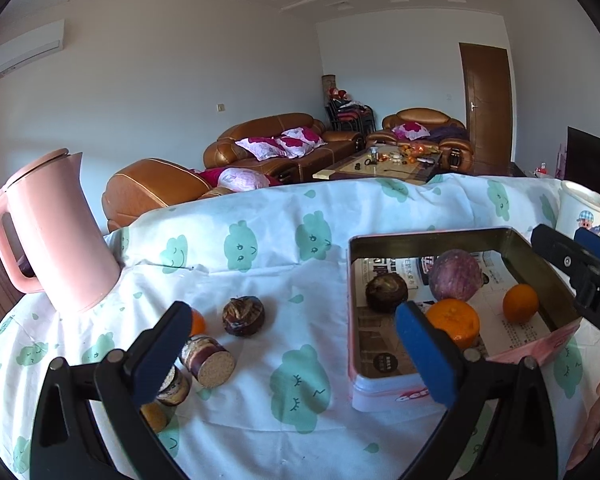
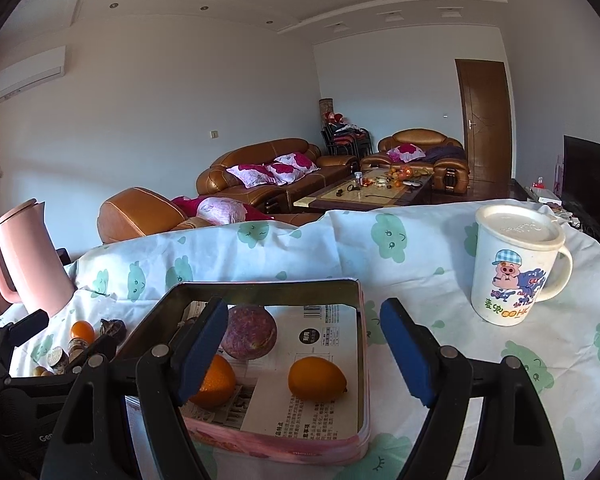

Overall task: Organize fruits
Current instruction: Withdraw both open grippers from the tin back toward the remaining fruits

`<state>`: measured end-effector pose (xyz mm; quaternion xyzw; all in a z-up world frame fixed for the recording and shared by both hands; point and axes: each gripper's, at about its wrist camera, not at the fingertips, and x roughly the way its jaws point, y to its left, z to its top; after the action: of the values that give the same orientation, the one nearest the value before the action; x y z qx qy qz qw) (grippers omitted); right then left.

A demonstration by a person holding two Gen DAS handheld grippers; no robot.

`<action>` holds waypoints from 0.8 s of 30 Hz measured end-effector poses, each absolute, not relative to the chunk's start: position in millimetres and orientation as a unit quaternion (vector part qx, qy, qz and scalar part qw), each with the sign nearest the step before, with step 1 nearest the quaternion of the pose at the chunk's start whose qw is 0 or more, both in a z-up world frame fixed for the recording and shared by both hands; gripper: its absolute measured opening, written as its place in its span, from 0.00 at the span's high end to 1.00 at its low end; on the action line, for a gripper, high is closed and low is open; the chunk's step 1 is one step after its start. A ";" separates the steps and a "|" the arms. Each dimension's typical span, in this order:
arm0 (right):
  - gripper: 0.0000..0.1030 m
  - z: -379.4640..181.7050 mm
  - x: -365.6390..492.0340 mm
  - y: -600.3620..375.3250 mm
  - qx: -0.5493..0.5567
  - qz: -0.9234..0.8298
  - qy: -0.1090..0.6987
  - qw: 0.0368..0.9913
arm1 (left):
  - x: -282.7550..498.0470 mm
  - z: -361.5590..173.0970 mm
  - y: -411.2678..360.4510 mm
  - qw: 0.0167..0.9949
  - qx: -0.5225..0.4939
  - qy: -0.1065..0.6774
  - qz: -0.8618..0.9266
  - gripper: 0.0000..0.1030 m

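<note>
**Operator:** Both sets of jaws are wide apart and holding nothing. My left gripper (image 1: pixel 296 360) hangs above the cloth-covered surface (image 1: pixel 260 240), between the loose pieces and the tin (image 1: pixel 384 394). My right gripper (image 2: pixel 304 348) hovers over the tin's near end.

**Observer:** What's already in, what's out?

**Operator:** Inside on the paper lining: a purple round fruit (image 1: pixel 455 275), a dark brown one (image 1: pixel 386 292), a large orange (image 1: pixel 453 322) and a small orange (image 1: pixel 520 303). Still on the cloth: another dark brown fruit (image 1: pixel 243 315), cut sugarcane pieces (image 1: pixel 209 361) lying on their sides, and a small orange fruit (image 1: pixel 197 323) half hidden behind my left finger.

**Observer:** What worries you?

**Operator:** The cane segments, I'd judge. They're cylinders on their sides; a glancing touch from one pad could roll them toward the near edge. They also sit tight together, so closing on one may knock its neighbour. The cloth is loose and wrinkled, and dragging a finger across it could shift everything, even tug the pink kettle (image 1: pixel 52 236).

**Observer:** And on the tin side?

**Operator:** Round fruit dropped onto slick paper could roll into the others. The two grippers are close there, so they might collide at the rim. The lidded mug (image 2: pixel 516 268) stands well apart.
</note>
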<state>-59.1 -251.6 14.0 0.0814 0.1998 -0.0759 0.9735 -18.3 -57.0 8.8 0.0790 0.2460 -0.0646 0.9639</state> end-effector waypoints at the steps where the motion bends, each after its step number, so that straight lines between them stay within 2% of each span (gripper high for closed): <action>1: 0.23 14.6 -60.6 -249.5 0.079 -0.077 0.199 0.974 | -18.1 8.5 -54.2 0.964 0.077 0.248 -0.065 0.00; 15: 0.23 14.0 -65.8 -212.4 0.070 -0.071 0.205 0.974 | -13.1 4.8 -8.8 0.960 0.057 0.269 -0.053 0.00; 24: 0.23 10.7 -50.3 -156.4 0.060 -0.022 0.223 0.973 | -1.1 1.1 36.7 0.959 0.043 0.280 -0.024 0.00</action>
<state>-50.3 -156.4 10.7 0.0602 0.2229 -0.0217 0.9727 -1.1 36.7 1.1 0.0427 0.2802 -0.0236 0.9587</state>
